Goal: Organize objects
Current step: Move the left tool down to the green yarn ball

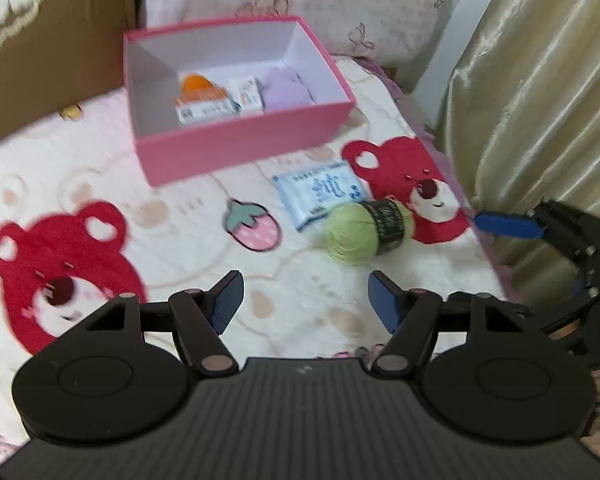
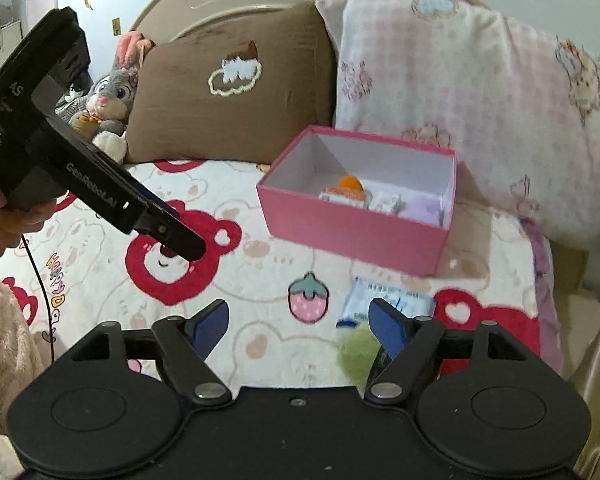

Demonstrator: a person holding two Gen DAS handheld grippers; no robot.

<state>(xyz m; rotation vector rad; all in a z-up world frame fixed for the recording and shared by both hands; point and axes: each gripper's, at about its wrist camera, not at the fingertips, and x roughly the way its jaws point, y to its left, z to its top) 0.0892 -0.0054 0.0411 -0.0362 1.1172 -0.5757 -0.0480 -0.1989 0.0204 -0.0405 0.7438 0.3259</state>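
An open pink box [image 1: 236, 148] stands on the bed and holds an orange-topped packet [image 1: 202, 100], a small white carton [image 1: 247, 94] and a purple soft item [image 1: 286, 88]. In front of it lie a blue tissue pack [image 1: 320, 192] and a green yarn ball [image 1: 360, 234] with a black band. My left gripper [image 1: 306, 300] is open and empty, hovering short of the yarn. My right gripper [image 2: 300, 328] is open and empty; the yarn [image 2: 356, 350] and tissue pack [image 2: 380, 300] sit by its right finger. The box also shows in the right wrist view [image 2: 352, 232].
The bed has a white blanket with red bears [image 1: 60, 272]. A brown pillow [image 2: 228, 88], a pink pillow [image 2: 460, 92] and a plush rabbit [image 2: 108, 92] line the headboard. A beige curtain [image 1: 540, 100] hangs past the bed's right edge. The left gripper body [image 2: 80, 176] shows at left.
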